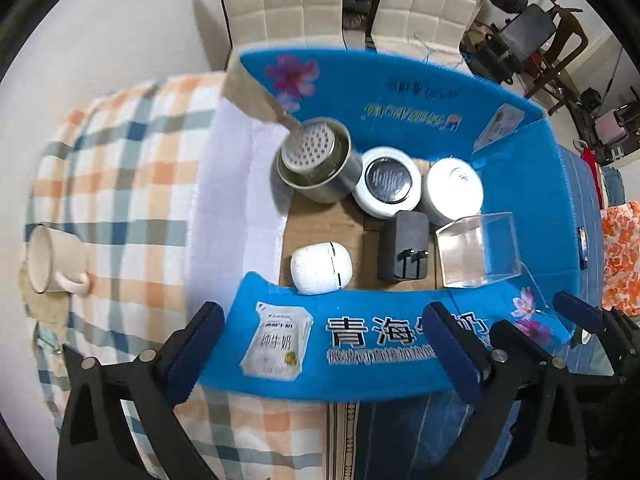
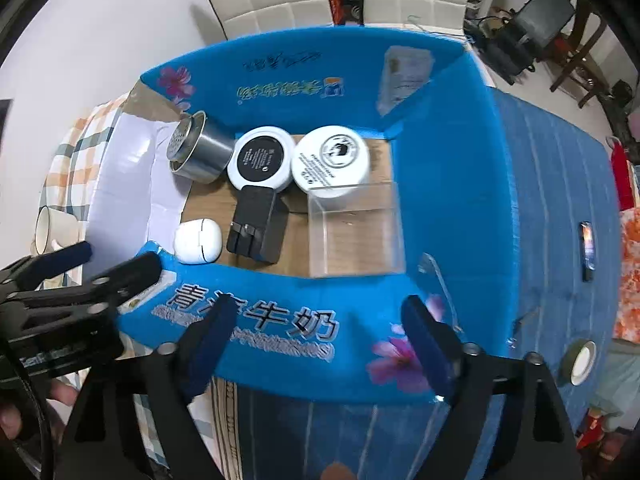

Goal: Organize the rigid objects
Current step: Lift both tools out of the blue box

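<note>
An open blue cardboard box [image 1: 400,92] [image 2: 360,60] holds a metal tin with a perforated lid [image 1: 316,160] [image 2: 196,148], a white jar with a black lid [image 1: 386,184] [image 2: 262,158], a white jar [image 1: 454,188] [image 2: 332,158], a black plug adapter [image 1: 406,246] [image 2: 256,226], a white earbud case [image 1: 320,266] [image 2: 198,240] and a clear plastic box [image 1: 478,250] [image 2: 356,228]. My left gripper [image 1: 332,344] is open and empty over the near flap. My right gripper [image 2: 320,344] is open and empty over the same flap, and its fingers [image 1: 576,312] show in the left wrist view.
A white mug [image 1: 52,260] [image 2: 48,228] lies on the checked cloth [image 1: 132,160] left of the box. A tape roll [image 2: 582,360] and a small dark device [image 2: 586,248] lie on the blue striped cloth [image 2: 560,184] to the right. Chairs [image 1: 280,0] stand behind.
</note>
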Available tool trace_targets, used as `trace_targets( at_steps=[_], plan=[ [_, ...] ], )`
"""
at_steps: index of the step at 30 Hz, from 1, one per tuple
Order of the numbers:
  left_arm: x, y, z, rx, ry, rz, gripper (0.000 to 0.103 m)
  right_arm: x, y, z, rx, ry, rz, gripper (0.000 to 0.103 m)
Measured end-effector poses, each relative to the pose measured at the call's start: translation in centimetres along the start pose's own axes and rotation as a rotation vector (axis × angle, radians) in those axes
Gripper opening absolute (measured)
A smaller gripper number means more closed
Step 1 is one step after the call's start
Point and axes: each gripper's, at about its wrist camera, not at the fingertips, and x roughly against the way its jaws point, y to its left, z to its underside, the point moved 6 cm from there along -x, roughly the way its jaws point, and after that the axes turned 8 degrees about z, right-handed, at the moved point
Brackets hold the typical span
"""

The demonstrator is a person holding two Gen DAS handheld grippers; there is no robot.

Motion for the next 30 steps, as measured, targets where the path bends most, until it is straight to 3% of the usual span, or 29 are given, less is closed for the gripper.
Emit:
trace_targets(
  at_steps=[9,18,30],
  plan=[
    [4.9,-0.2,0.4,-0.014,-0.108,-0.010,0.102,6.2,-2.9,2.1,-0.014,-0.049,-0.009,0.094],
    [12.0,-2.9,2.2,-0.042,-0.254,-0.040,0.102,14.5,-4.1,4.0,0.013,-0.181,-0.005,0.094],
    [15.9,-5.0,4.3,-0.029,-0.316,-0.045,0.102,20.0,-4.6,6.2,0.055,-0.249,-0.072,0.094]
  ],
)
